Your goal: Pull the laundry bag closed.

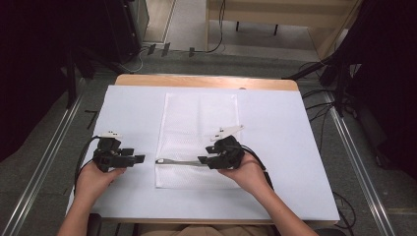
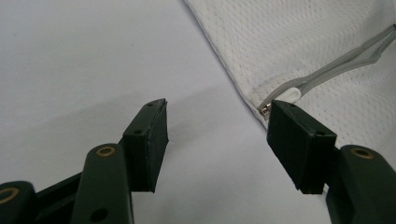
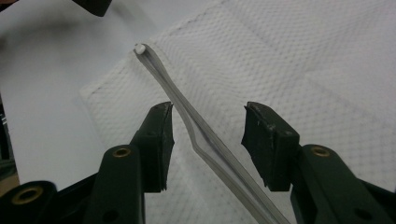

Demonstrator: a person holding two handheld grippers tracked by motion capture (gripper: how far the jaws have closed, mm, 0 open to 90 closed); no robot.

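Jaws of the right gripper (image 3: 205, 140) stand spread on either side of a grey zipper strip (image 3: 187, 112), their pads clear of it, above a white mesh laundry bag (image 1: 199, 130). Beyond them the strip runs to its white end tab (image 3: 139, 48) near the bag's corner. Jaws of the left gripper (image 2: 217, 140) are likewise spread with nothing between them, hovering just beside the bag's edge, where a small metal zipper pull (image 2: 265, 109) sits close to one pad. From above, the bag lies flat in the middle of a surface (image 1: 275, 142) covered in white, a wooden edge showing at the far side. Around it are grey floor, trailing black cables (image 1: 327, 115) and dark equipment stands. No label or writing can be read.
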